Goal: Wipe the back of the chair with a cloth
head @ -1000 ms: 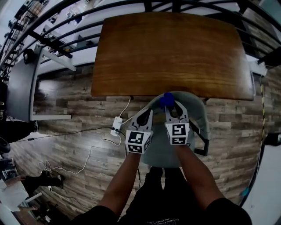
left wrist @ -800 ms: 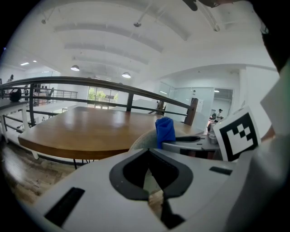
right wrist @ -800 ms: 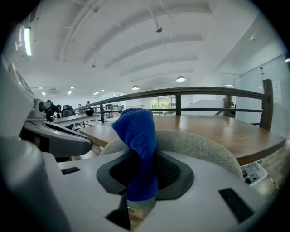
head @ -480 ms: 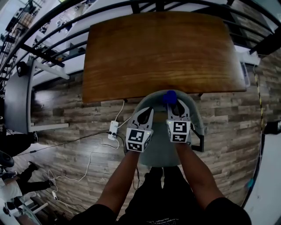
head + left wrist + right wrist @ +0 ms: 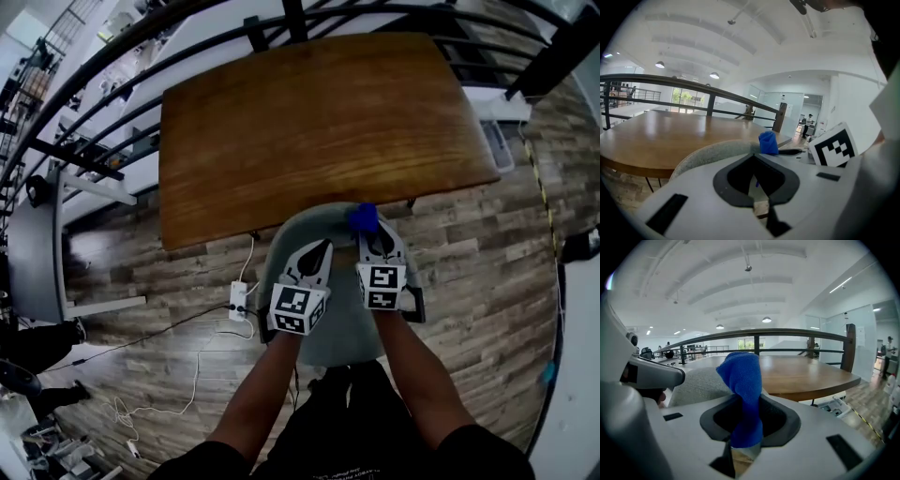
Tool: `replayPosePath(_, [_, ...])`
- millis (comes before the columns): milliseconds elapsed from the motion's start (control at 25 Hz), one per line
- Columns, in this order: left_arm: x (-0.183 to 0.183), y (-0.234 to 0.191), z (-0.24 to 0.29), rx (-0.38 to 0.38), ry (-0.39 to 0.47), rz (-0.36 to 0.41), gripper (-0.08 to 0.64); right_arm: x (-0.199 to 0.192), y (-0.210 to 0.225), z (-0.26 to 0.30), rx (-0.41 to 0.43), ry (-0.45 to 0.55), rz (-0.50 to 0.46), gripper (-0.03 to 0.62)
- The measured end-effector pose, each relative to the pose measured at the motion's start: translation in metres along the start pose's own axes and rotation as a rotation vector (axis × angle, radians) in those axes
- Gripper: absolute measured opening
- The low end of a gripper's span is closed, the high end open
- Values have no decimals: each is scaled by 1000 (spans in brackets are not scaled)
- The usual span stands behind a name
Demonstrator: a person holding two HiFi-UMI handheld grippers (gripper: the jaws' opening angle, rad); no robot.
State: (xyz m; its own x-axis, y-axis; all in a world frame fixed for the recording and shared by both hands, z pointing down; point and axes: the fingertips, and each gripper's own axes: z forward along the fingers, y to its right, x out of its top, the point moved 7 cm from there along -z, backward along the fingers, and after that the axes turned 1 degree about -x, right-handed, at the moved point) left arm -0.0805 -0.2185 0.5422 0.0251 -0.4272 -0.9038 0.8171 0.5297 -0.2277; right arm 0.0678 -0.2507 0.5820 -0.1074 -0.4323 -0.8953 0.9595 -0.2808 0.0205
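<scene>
Right gripper [image 5: 368, 236]: jaws are clamped on the blue cloth [image 5: 363, 217], which is held at the top edge of the grey chair back [image 5: 298, 232]. Since a second ago the cloth is seemingly shifted rightward along that edge. Left gripper [image 5: 317, 255]: jaws are pressed together, empty, above the chair.

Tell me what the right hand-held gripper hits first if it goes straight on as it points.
The right hand-held gripper holds a cloth at the chair back rim. Straight on, it would probably meet the table edge just beyond, or pass over the tabletop. Depth is unclear.
</scene>
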Motion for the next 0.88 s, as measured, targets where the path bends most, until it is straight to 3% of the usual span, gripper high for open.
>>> replayPosePath(280, [-2,11,-2,-26,10,6,8,-14,19,-10,-105,-25,36,106])
replayPosePath(400, [-6,10,-11,-8,16,-5,8,-11,20,-16,-109,-4,15,106])
replayPosePath(600, [-15,-5,-28,42,22,-31,8,-5,-7,-17,-23,23,-40,106])
replayPosePath(880, [-39,-36,-67,161,20,-86,8,-14,-79,1,161,5,-89,106])
